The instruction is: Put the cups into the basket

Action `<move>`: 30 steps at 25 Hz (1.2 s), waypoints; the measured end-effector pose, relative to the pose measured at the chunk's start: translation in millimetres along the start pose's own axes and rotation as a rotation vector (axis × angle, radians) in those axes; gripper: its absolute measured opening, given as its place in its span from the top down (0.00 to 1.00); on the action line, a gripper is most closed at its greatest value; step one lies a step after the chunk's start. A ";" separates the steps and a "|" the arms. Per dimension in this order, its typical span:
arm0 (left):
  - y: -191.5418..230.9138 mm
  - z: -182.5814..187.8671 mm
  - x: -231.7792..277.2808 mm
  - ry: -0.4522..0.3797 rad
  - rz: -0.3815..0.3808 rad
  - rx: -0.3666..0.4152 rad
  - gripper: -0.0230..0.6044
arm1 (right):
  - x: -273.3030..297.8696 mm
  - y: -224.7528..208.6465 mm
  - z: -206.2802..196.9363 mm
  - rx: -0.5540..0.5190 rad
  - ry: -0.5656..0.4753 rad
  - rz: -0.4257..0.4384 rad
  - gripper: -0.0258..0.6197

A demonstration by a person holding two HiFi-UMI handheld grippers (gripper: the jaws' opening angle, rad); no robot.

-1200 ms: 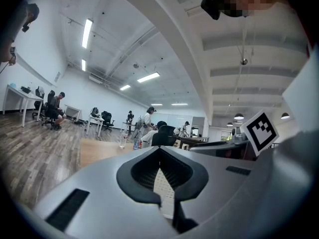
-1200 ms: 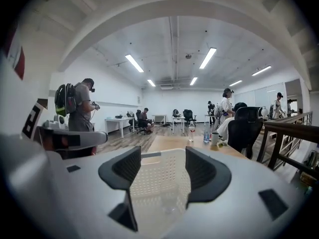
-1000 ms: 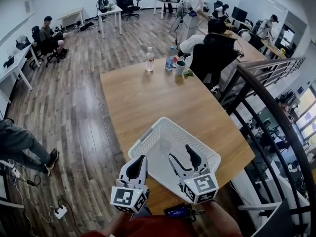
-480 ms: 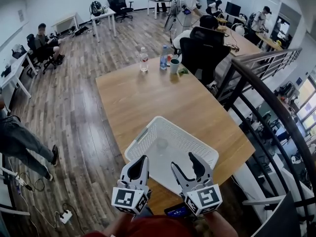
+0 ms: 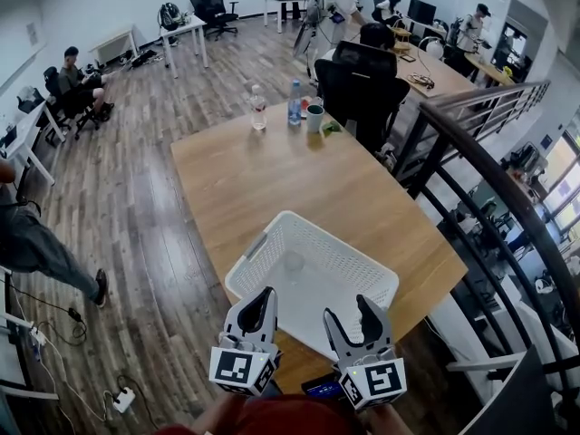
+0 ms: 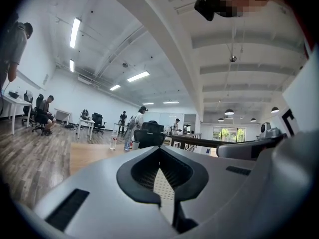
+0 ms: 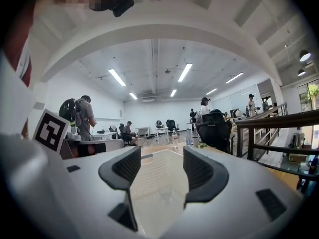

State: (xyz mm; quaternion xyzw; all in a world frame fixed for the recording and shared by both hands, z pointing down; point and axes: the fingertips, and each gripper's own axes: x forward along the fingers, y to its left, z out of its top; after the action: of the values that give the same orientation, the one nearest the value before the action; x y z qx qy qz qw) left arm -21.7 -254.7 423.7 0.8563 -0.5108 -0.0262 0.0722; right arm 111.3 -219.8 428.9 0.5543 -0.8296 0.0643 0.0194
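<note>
A white perforated basket [image 5: 371, 284] sits at the near end of the wooden table [image 5: 272, 175]. Inside it stands a clear cup [image 5: 293, 263]. Another pale cup [image 5: 314, 118] stands at the table's far end. My left gripper [image 5: 257, 310] hangs shut and empty at the basket's near rim. In the left gripper view the left gripper [image 6: 159, 149] has its pads touching. My right gripper [image 5: 360, 319] is open and empty over the basket's near edge. The right gripper view shows the right gripper [image 7: 159, 167] with the basket [image 7: 154, 180] between its jaws and the far cup [image 7: 195, 141] beyond.
Two plastic bottles [image 5: 258, 107] [image 5: 294, 102] stand beside the far cup. A black office chair [image 5: 358, 80] is pushed up at the far end. A dark railing [image 5: 489, 216] runs along the right. Several people are at desks around the room.
Both grippers have drawn back toward me. The right one has moved from over the basket's middle to its near edge. The clear cup stays in the basket.
</note>
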 end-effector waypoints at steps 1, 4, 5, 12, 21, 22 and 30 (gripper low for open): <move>-0.9 -1.1 -0.1 0.003 -0.001 -0.001 0.95 | -1.4 -1.5 -2.5 -0.001 0.005 -0.006 0.55; -2.4 -2.9 -1.1 0.007 -0.003 -0.002 0.95 | -4.5 -2.6 -6.3 -0.003 0.009 -0.013 0.55; -2.4 -2.9 -1.5 0.009 -0.002 -0.002 0.95 | -5.1 -2.0 -5.8 -0.008 0.007 -0.013 0.55; -2.5 -2.6 -2.5 0.008 0.003 -0.003 0.95 | -4.2 -1.3 1.9 -0.034 -0.006 -0.027 0.55; -2.6 -3.4 -4.2 0.012 0.010 -0.003 0.95 | -2.1 -3.6 4.7 -0.064 -0.017 -0.013 0.55; -2.6 -3.0 -4.2 0.011 0.012 -0.003 0.95 | -1.9 -4.3 5.1 -0.067 -0.017 -0.014 0.56; -1.3 -5.3 -6.3 0.014 0.019 -0.004 0.95 | -0.9 -6.1 3.8 -0.049 -0.005 -0.021 0.67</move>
State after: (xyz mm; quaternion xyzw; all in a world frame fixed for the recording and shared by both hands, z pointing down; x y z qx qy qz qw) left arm -22.9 -248.1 428.6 0.8513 -0.5184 -0.0204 0.0779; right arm 117.4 -221.7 425.6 0.5625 -0.8251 0.0424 0.0318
